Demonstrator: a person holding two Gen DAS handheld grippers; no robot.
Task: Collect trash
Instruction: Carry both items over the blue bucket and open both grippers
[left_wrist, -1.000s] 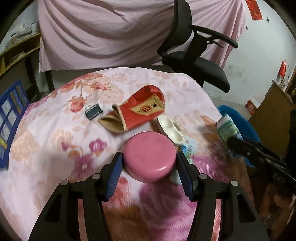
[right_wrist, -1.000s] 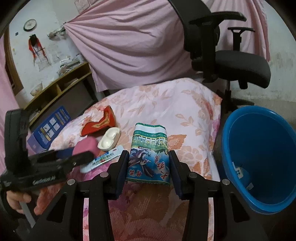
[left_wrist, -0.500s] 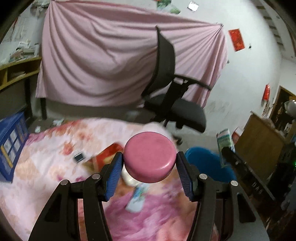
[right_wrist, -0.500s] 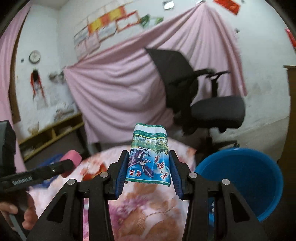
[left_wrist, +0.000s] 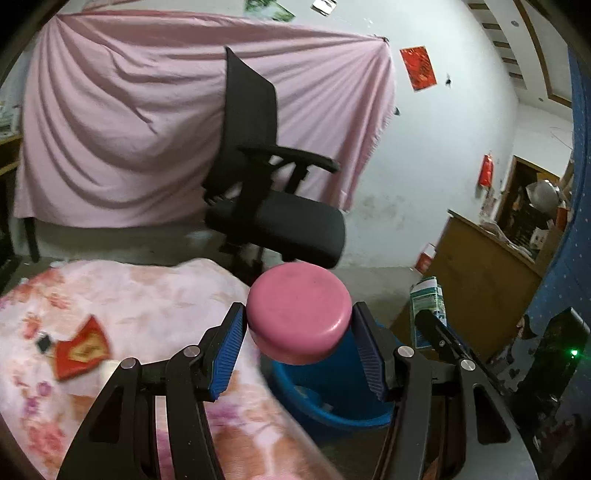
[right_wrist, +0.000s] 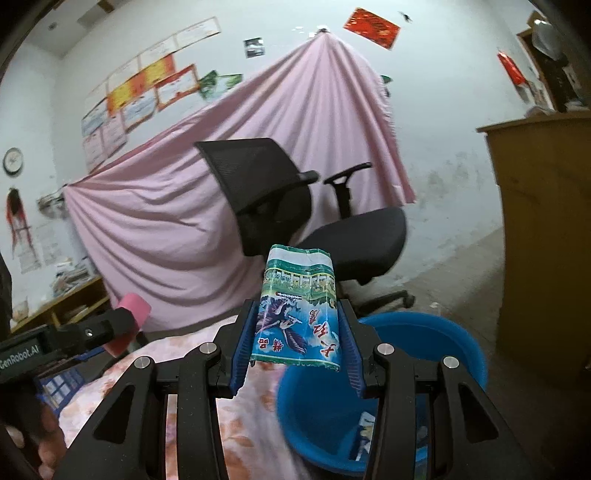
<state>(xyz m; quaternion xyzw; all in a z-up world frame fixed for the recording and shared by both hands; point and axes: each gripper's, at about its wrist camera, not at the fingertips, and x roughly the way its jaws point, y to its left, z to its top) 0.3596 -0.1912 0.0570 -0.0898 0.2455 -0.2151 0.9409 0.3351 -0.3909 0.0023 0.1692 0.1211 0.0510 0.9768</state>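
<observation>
We see our left gripper (left_wrist: 298, 345) pinching the pink lid (left_wrist: 300, 318) above the blue basin (left_wrist: 332, 402), while our right gripper (right_wrist: 295, 349) clamps the printed wrapper (right_wrist: 298, 314) just over that basin's (right_wrist: 424, 332) near rim.

Floral-blanketed bed (left_wrist: 155, 295) carries a red packet (left_wrist: 83, 349) and small black clip (left_wrist: 44, 341); blue basin (right_wrist: 436, 339) sits on floor beside it.
</observation>
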